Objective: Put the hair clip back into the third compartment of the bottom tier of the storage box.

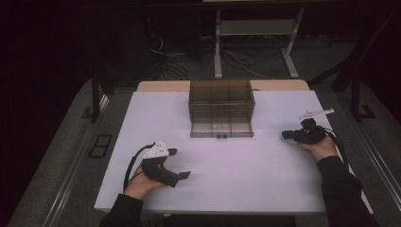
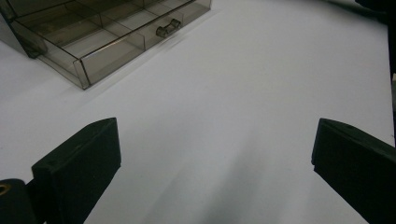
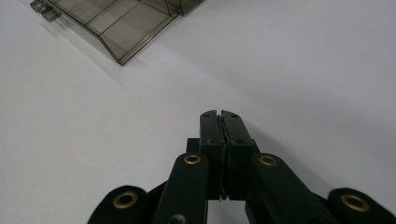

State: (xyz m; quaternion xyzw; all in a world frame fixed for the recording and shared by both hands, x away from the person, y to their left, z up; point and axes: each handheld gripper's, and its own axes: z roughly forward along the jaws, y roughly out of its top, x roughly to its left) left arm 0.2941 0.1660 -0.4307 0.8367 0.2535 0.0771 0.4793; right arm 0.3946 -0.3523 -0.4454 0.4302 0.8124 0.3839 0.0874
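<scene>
Both grippers are rested near the table's (image 1: 142,118) front corners: left gripper (image 1: 181,163) spread wide, right gripper (image 1: 285,135) pressed together, empty. Toward the far edge, the drawer box (image 1: 221,101) is seen with its bottom drawer (image 1: 221,127) pulled out.

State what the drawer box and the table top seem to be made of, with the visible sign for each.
Drawer box: probably smoke-tinted clear plastic, glossy; its dividers show through the walls. Table top: smooth matt white board, perhaps laminate; it shows soft shadows and no grain.
</scene>
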